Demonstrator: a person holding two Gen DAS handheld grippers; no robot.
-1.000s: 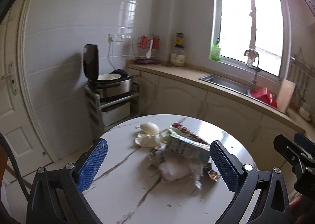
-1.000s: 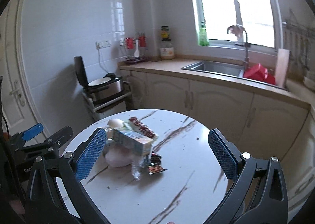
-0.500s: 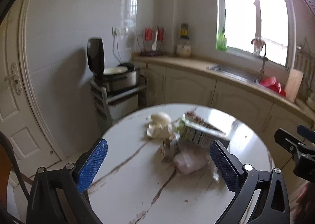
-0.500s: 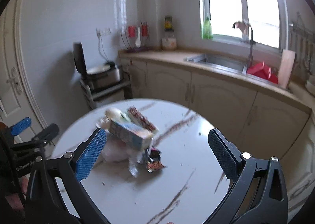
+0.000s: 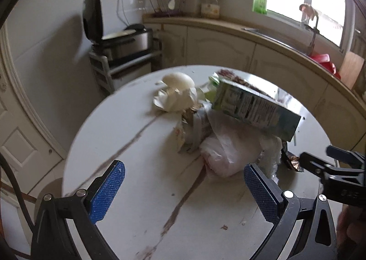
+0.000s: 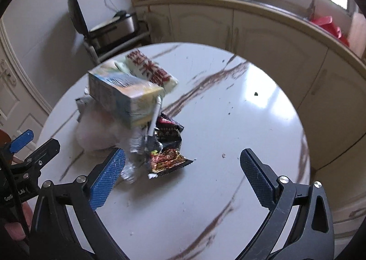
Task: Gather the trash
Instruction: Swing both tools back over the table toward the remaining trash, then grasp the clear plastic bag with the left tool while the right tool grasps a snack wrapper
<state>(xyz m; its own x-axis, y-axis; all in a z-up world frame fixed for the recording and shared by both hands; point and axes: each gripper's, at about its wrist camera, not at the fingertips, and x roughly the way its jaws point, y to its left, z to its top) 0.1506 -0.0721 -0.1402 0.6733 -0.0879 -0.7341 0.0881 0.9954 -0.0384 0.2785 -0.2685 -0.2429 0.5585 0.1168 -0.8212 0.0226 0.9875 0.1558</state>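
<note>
1. The trash pile (image 5: 219, 131) sits mid-frame on the round table (image 5: 128, 168).
2. The left gripper (image 5: 183, 186) and right gripper (image 6: 181, 175) both gape wide, holding nothing.
3. Best to pinch the top carton (image 6: 123, 97) first, gently.

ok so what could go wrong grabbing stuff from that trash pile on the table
1. The carton lies tilted on top of the plastic bag; pulling the bag first would likely tip it off.
2. The snack wrapper lies flat on the table, so the open right gripper may slide over it.
3. The eggshell behind the pile could crumble or roll if the left gripper nudges it.
</note>
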